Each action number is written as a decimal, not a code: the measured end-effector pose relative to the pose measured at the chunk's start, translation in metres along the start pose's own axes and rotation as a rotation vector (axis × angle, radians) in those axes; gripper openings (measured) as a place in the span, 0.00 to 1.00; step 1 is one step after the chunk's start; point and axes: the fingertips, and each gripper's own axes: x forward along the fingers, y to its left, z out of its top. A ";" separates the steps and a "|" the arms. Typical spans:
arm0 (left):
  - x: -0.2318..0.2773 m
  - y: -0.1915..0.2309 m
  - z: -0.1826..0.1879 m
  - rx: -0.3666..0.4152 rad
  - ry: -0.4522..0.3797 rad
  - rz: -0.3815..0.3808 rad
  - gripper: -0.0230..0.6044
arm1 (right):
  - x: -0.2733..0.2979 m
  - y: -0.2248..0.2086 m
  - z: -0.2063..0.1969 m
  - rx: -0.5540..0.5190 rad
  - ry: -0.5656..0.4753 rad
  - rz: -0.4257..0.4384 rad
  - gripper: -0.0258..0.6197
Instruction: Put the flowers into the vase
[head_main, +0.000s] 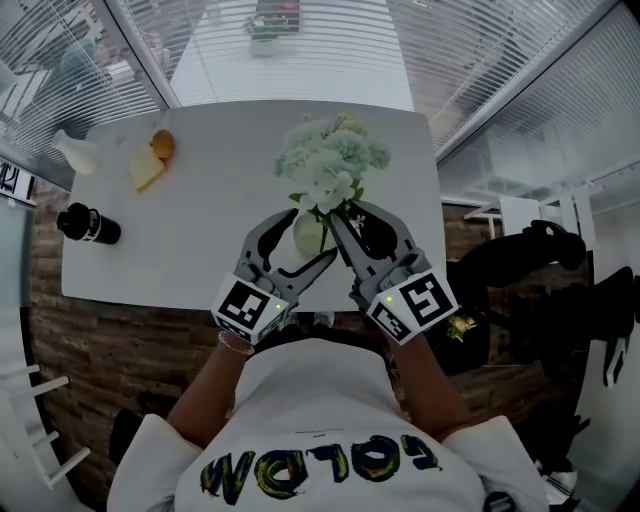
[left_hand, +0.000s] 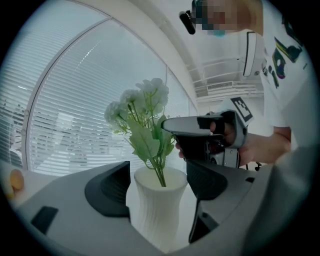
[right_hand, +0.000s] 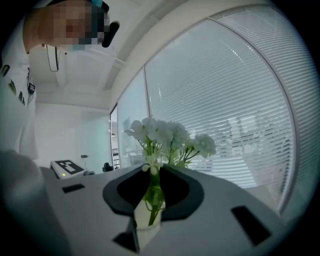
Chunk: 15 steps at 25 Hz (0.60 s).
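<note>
A white ribbed vase (head_main: 308, 236) stands near the front edge of the white table (head_main: 200, 230). White flowers with green leaves (head_main: 330, 165) rise from its mouth. My left gripper (head_main: 312, 238) straddles the vase; in the left gripper view the vase (left_hand: 155, 212) fills the gap between both dark pads (left_hand: 107, 189), so the left gripper (left_hand: 157, 182) is shut on it. My right gripper (head_main: 348, 213) comes in from the right just above the vase. In the right gripper view its jaws (right_hand: 151, 186) stand almost together on the green stems, with the blossoms (right_hand: 167, 134) just beyond.
At the table's left are a black bottle (head_main: 88, 224), a white bottle (head_main: 75, 152), a yellow block (head_main: 146, 168) and an orange (head_main: 163, 145). Glass walls with blinds (head_main: 300, 50) enclose the far side. A black chair (head_main: 520, 262) stands to the right.
</note>
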 end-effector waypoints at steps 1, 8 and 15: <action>0.000 0.000 0.000 0.001 -0.001 0.001 0.61 | -0.001 0.002 0.001 -0.009 -0.001 0.001 0.14; 0.000 -0.002 0.002 0.005 -0.007 0.005 0.61 | -0.012 0.013 -0.001 0.034 0.002 0.059 0.07; 0.001 0.000 0.002 0.022 -0.001 0.003 0.61 | -0.014 0.027 -0.005 0.096 0.026 0.162 0.07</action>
